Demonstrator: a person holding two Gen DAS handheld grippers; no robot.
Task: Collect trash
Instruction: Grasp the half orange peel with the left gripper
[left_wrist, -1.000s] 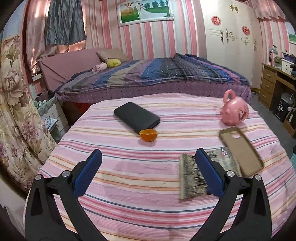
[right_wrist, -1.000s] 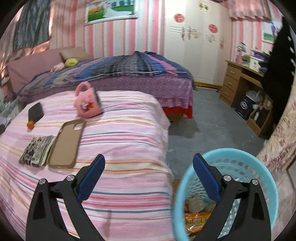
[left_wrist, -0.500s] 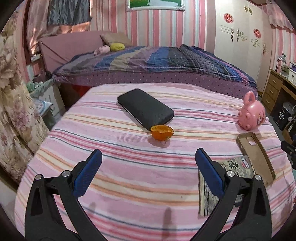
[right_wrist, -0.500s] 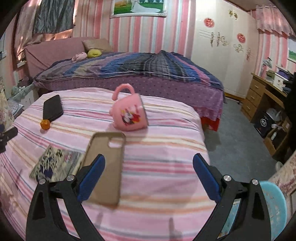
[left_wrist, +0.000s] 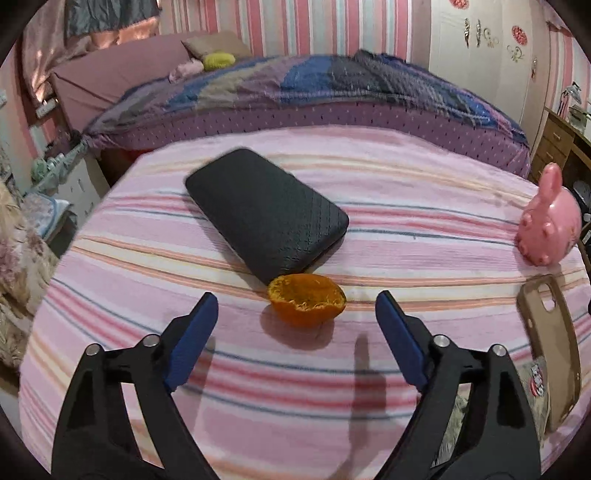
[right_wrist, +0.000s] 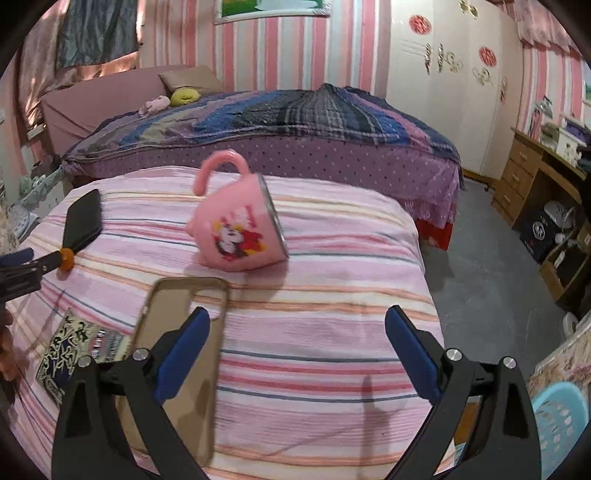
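Striped bedspread (left_wrist: 406, 229), orange peel (left_wrist: 306, 304), left hand-held gripper (left_wrist: 296, 308) closing

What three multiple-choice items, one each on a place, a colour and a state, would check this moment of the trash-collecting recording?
1. Where does the hollowed orange peel half lie?
A. inside the pink mug
B. on the striped bedspread, at the near end of the black textured case
C. on the grey floor

2. What colour is the plastic basket at the lower right of the right wrist view?
A. light blue
B. red
C. black

3. How does the pink cartoon mug sit?
A. upright, handle sideways
C. upside down on its rim
B. tipped on its side, handle up

Key: 1 B, the peel rests on the striped bedspread beside the black textured case, ahead of the left tongs; 2 A, its lattice wall is light blue; 3 B, its rim faces sideways and its handle arches upward.
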